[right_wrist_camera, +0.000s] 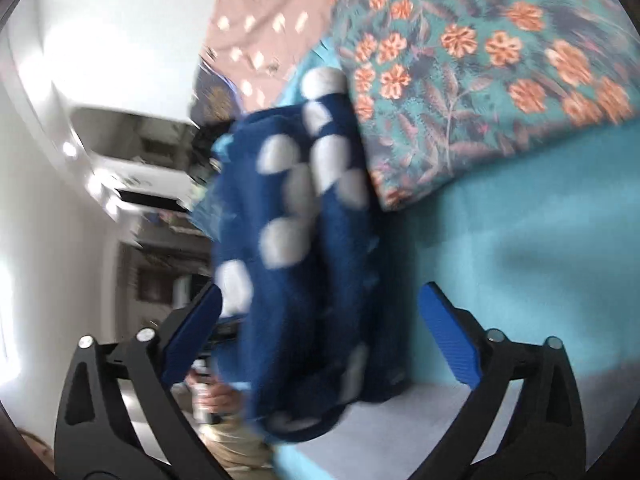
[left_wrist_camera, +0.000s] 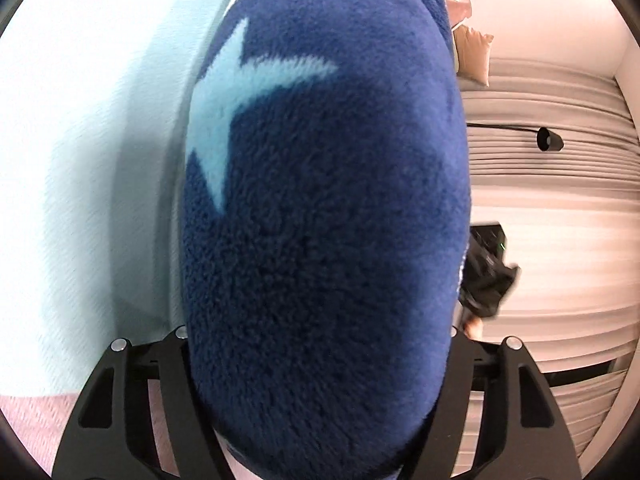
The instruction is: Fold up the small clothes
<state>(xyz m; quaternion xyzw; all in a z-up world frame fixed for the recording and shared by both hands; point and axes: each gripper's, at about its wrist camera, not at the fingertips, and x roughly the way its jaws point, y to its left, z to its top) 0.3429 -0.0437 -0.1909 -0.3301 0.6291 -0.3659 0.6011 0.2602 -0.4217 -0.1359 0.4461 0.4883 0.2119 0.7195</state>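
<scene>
Left gripper (left_wrist_camera: 320, 420): blue fleece (left_wrist_camera: 328, 200) with pale star fills gap between its jaws; pads hidden, grip unclear. Right gripper (right_wrist_camera: 320, 336): jaws spread wide, fleece (right_wrist_camera: 304, 248) hangs between fingers (right_wrist_camera: 448, 344), apparently unpinched, above teal sheet (right_wrist_camera: 520, 248). Floral pillow (right_wrist_camera: 480, 60) beyond.

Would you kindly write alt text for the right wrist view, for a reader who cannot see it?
A dark blue fleece garment with pale dots hangs, blurred, between the wide-open blue-padded fingers of the right gripper. Behind it lie a turquoise sheet and a floral pillow.
</scene>
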